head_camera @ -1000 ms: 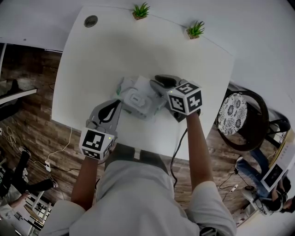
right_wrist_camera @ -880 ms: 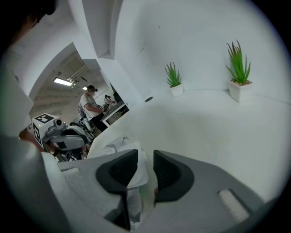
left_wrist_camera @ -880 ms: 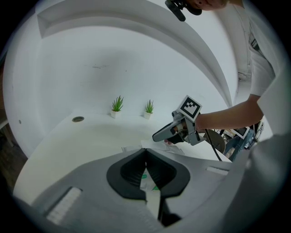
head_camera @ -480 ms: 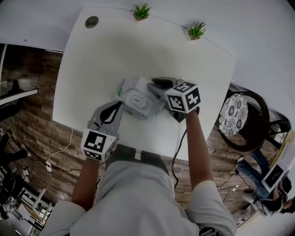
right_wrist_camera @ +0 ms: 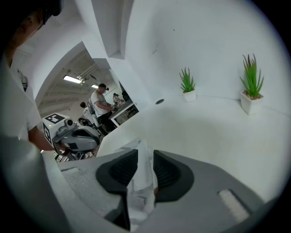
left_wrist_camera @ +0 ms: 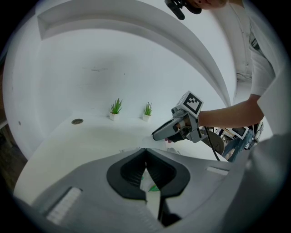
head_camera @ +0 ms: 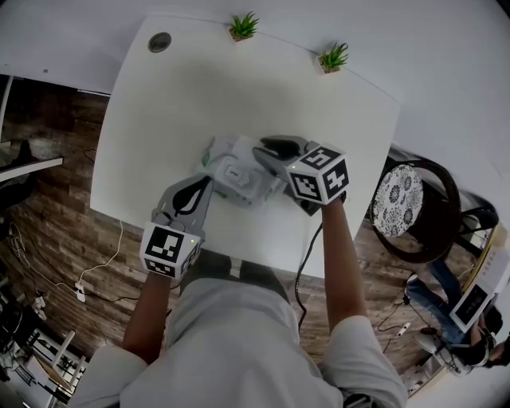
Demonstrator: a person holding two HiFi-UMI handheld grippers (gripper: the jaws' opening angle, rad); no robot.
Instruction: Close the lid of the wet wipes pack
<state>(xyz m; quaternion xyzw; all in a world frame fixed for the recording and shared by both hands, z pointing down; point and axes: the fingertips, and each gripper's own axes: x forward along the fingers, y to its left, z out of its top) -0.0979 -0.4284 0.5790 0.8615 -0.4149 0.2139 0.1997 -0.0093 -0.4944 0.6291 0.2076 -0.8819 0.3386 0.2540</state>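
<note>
Tightly between right gripper fingers, wet wipes pack wrapper.

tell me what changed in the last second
The right gripper slid slightly left, over the wet wipes pack, clamped on a crinkled white sheet. The left gripper kept its hold on the pack's near edge; the pack stayed put.

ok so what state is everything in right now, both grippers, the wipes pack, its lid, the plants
left gripper: shut on the left end of the wet wipes pack
right gripper: shut on crinkled white film at the pack's right end
wet wipes pack: lying on the table, pinched at both ends
lid: too small to tell whether it is fully shut
potted plants: both upright
</note>
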